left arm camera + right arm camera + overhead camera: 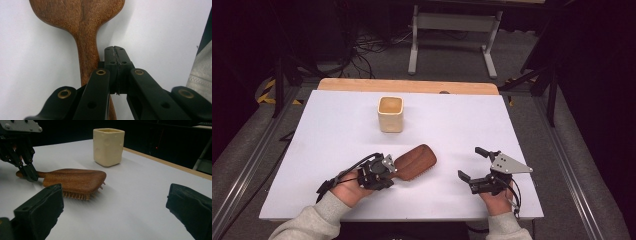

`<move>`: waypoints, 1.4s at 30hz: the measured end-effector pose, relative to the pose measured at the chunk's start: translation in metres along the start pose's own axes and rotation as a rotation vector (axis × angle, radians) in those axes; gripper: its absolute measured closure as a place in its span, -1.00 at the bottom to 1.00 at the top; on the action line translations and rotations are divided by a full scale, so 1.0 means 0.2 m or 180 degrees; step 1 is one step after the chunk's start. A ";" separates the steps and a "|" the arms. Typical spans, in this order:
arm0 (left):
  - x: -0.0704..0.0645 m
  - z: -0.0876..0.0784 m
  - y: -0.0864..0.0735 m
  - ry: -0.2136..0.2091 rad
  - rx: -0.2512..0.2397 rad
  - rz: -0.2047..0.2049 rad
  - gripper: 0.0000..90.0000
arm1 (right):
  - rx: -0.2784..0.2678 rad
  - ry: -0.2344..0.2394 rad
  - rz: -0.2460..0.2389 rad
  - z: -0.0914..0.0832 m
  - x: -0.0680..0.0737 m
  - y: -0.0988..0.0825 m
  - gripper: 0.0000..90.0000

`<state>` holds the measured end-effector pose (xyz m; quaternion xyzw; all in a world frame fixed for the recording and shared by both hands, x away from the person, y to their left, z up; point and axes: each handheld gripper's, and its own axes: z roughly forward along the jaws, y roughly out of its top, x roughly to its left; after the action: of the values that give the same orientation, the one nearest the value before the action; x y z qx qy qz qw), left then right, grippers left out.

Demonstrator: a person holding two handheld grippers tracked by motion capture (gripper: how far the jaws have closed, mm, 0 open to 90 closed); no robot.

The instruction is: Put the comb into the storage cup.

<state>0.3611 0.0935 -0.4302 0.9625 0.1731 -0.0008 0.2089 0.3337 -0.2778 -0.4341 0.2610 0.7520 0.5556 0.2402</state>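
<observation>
A wooden hairbrush (414, 162) lies bristles-down on the white table (337, 135), toward its near side and left of centre, with its broad head pointing away toward the right and its handle toward the person's left hand (346, 189). The left tongs (388, 172) sit low at the handle end; in the left gripper view their two black tips are pressed together with no gap, just beside the handle (86, 53) and to its right, with nothing between them. The right gripper view shows those closed tips down against the handle's end on the table. The right tongs (472, 164), held in the right hand (497, 202), hover over bare table well to the right of the brush, spread wide and empty. A cream, square-sided cup (390, 114) stands upright farther back on the table, beyond the brush and apart from it.
</observation>
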 end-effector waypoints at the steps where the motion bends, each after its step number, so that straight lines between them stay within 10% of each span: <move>1: 0.00 -0.01 0.00 -0.0015 -0.0020 0.0006 1.00 | 0.0001 0.0001 0.0000 0.00 0.00 0.00 -0.97; 7: -0.01 -0.06 -0.01 -0.0170 -0.0219 -0.0024 0.82 | 0.0008 -0.0003 -0.0004 0.00 0.00 0.00 -0.97; 13: 0.02 -0.09 -0.01 -0.0301 -0.0452 -0.0358 -0.15 | 0.0008 0.0014 0.0002 0.00 0.00 0.00 -0.97; 20: 0.03 -0.10 -0.01 -0.0069 -0.0609 -0.0523 -0.99 | 0.0007 0.0014 0.0008 0.00 0.00 0.00 -0.97; 42: 0.07 0.00 0.00 0.0193 -0.0364 -0.0704 -0.99 | -0.0007 0.0024 0.0011 0.00 0.00 0.00 -0.97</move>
<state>0.3740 0.0972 -0.4316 0.9236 0.2842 0.0151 0.2568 0.3335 -0.2770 -0.4342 0.2599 0.7519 0.5578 0.2367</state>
